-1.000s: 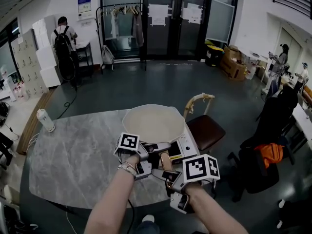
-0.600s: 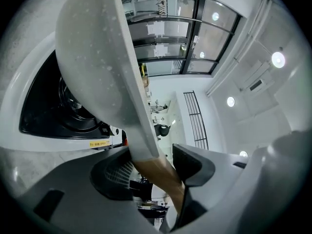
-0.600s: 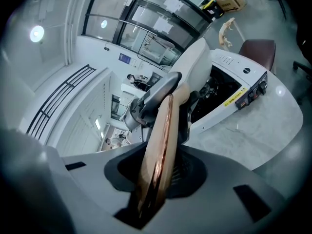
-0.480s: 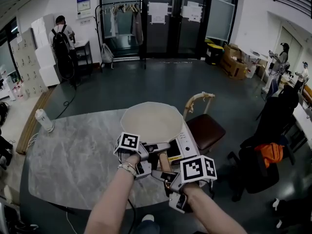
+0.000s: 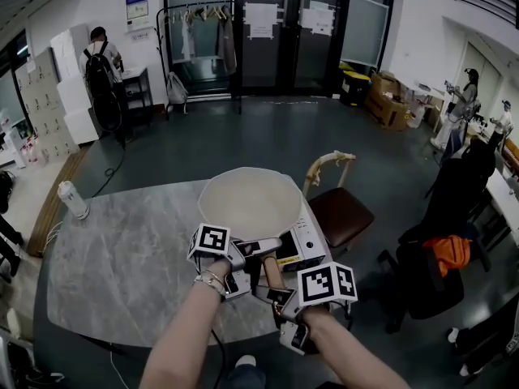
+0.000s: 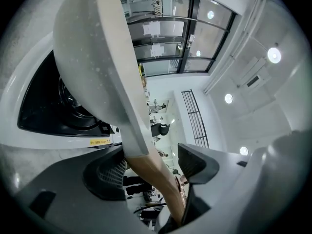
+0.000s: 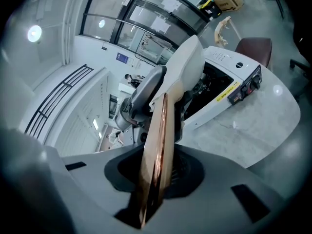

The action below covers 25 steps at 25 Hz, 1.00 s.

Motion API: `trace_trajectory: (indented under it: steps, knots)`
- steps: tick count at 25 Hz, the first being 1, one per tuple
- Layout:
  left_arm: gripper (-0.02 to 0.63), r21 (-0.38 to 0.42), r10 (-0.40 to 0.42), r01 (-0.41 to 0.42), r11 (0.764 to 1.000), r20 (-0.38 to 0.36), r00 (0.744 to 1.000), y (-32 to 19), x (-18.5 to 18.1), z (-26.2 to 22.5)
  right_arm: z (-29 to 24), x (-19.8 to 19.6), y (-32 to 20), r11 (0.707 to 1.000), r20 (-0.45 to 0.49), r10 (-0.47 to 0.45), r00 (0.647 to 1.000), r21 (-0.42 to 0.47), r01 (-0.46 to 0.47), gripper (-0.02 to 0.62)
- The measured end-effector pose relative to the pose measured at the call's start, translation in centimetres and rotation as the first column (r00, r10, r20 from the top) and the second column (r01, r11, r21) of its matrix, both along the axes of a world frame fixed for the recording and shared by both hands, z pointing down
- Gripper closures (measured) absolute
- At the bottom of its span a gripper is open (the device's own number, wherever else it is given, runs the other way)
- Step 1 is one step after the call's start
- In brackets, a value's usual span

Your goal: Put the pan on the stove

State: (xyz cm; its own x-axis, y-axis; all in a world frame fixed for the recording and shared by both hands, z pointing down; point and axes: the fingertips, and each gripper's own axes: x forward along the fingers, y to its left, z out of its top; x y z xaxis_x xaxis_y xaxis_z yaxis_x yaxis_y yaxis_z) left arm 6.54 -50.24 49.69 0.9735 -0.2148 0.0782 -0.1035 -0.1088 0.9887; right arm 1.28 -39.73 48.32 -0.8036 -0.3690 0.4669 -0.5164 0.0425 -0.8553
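Right gripper (image 7: 156, 179) is clamped on the wooden handle (image 7: 155, 145) of the cream round pan (image 5: 251, 203). The left gripper (image 6: 151, 168) is opening, with the handle loose between its jaws. Best to hold the right grip firm and level while settling the pan. Its bowl lies ahead of both grippers, over the white tabletop stove (image 5: 306, 245).

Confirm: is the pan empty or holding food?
Empty. In the head view the pan shows a bare, pale inside, with nothing lying in it.
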Motion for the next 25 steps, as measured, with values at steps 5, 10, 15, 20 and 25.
trace_trajectory:
  steps: [5, 10, 15, 20, 25]
  knots:
    - [0.282, 0.025, 0.008, -0.009, 1.0, 0.043, 0.999, 0.6, -0.6, 0.5, 1.0, 0.5, 0.4, 1.0, -0.011, 0.012, 1.0, -0.017, -0.012, 0.509]
    - [0.282, 0.06, -0.029, 0.025, 0.998, 0.066, 0.997, 0.8, -2.9, 0.2, 1.8, 0.5, 0.6, 1.0, -0.015, 0.005, 1.0, -0.024, -0.006, 0.509]
    - [0.283, 0.083, -0.091, 0.086, 0.993, 0.058, 0.994, 1.9, -6.2, 0.2, 3.1, 0.4, 1.0, 0.999, -0.036, -0.002, 0.999, -0.037, 0.001, 0.509]
    - [0.283, 0.046, -0.142, 0.14, 0.989, 0.063, 0.988, 3.1, -8.7, 1.8, 4.1, -0.1, 1.4, 0.998, -0.023, 0.008, 1.0, -0.066, -0.01, 0.509]
    - [0.284, 0.036, -0.164, 0.161, 0.986, 0.081, 0.983, 4.0, -9.5, 2.0, 5.1, -0.1, 1.4, 0.997, -0.035, 0.01, 0.999, -0.076, -0.013, 0.509]
